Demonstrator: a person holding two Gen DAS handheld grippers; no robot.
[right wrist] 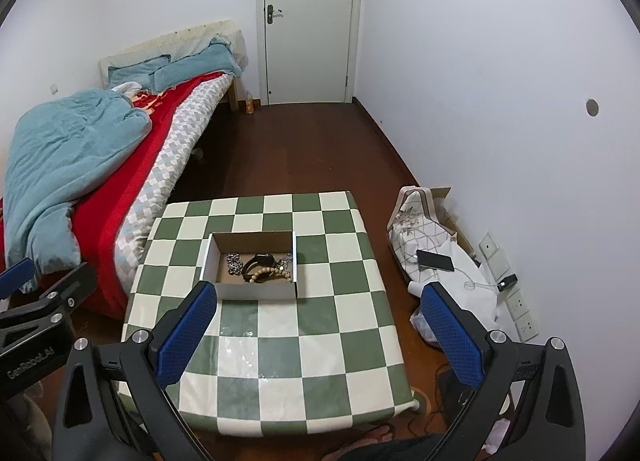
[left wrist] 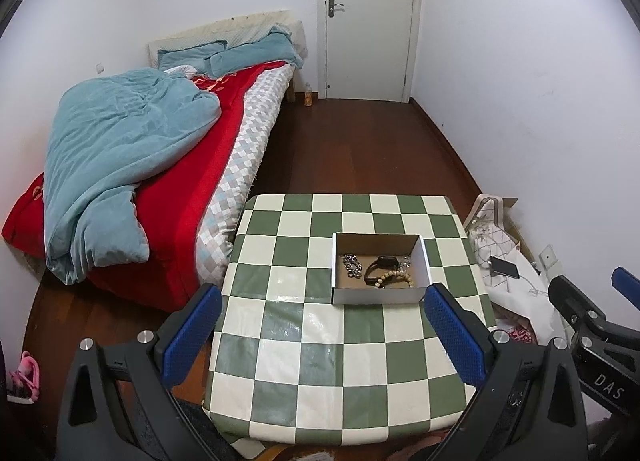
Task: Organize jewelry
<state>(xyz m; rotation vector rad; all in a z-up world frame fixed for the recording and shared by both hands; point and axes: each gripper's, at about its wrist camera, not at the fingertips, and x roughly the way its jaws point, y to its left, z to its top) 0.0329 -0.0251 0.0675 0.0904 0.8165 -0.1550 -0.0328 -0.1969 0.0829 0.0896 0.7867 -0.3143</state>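
Both grippers, left gripper [left wrist: 320, 335] and right gripper [right wrist: 318, 331], are hovering released; approaching the cardboard box [left wrist: 378, 295] squarely is advisable.

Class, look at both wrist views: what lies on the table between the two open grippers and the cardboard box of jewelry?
Nothing: in both views only bare checkered tablecloth separates the left gripper and right gripper from the box.

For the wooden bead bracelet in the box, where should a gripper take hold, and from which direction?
Probably from straight above, since the cardboard box has walls that block a sideways approach. Pinch across the bead strand of the bead bracelet on its near arc, towards the box's front wall, where it looks clearest of the black watch. Both grippers, left and right, are open and hover short of the box.
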